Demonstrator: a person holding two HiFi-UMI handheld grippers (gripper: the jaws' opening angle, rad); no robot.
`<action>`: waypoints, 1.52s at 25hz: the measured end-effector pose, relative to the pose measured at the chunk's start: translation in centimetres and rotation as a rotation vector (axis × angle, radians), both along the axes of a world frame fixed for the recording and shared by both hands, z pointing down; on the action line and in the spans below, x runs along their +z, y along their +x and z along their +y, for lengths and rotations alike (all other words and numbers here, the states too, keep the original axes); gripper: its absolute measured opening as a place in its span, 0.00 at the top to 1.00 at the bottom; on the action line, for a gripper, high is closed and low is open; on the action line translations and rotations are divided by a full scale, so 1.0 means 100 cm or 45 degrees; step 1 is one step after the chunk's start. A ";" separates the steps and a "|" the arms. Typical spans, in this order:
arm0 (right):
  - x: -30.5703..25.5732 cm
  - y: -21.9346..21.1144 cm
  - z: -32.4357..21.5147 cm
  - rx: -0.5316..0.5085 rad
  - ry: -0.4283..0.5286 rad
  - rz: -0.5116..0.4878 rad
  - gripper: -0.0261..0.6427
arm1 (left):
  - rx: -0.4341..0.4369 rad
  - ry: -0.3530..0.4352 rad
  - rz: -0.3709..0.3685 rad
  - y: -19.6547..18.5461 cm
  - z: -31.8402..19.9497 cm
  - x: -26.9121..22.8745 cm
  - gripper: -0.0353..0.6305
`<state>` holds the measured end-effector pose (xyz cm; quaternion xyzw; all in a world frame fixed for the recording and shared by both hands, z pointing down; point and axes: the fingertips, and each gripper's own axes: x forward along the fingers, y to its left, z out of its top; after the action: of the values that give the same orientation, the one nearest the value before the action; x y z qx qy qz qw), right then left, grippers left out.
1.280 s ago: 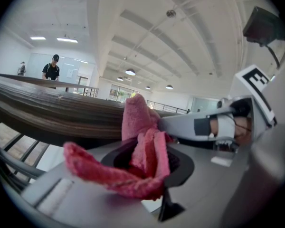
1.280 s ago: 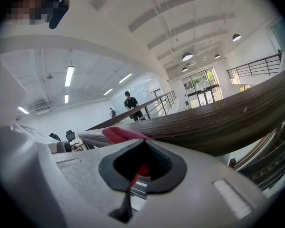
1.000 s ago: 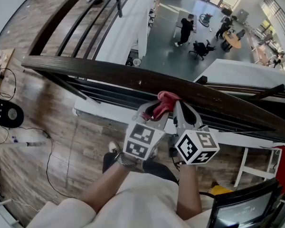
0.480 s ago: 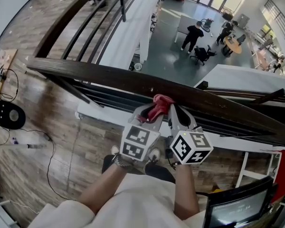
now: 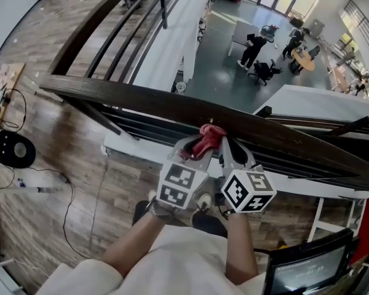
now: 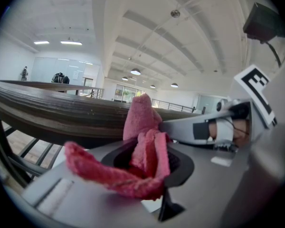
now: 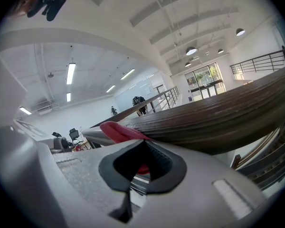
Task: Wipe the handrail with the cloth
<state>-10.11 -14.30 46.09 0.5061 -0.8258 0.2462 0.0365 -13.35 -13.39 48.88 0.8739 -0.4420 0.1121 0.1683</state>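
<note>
The handrail (image 5: 141, 100) is a broad dark wooden rail crossing in front of the person, with an open drop beyond it. The cloth (image 5: 206, 137), red and bunched, sits on the rail's near edge. Only a small wad seems to touch the wood, so the stroke will likely clean better if the cloth is flattened across the top and pressed down evenly. The left hand-held gripper (image 5: 195, 149) pinches a fold of the cloth, with a loose tail hanging off to one side. That grip should stay firm while it slides along the grain, so nothing slips over the edge. The right hand-held gripper (image 5: 229, 147) sits just beside it with its jaws pressed together and nothing clearly between them. It could steady or spread the loose end.
</note>
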 end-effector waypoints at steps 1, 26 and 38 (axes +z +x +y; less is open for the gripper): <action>0.000 -0.001 0.000 0.002 -0.002 -0.001 0.96 | 0.004 -0.003 0.000 -0.001 0.000 0.000 0.84; 0.001 -0.028 -0.005 -0.023 -0.007 0.003 0.96 | -0.007 -0.030 -0.003 -0.028 -0.003 0.001 0.84; 0.001 -0.030 -0.003 -0.102 -0.005 0.008 0.96 | -0.074 -0.053 0.015 -0.029 -0.003 0.001 0.84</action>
<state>-13.07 -14.63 46.20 0.4733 -0.8448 0.2447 0.0502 -16.23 -13.65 49.03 0.8576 -0.4639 0.1110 0.1924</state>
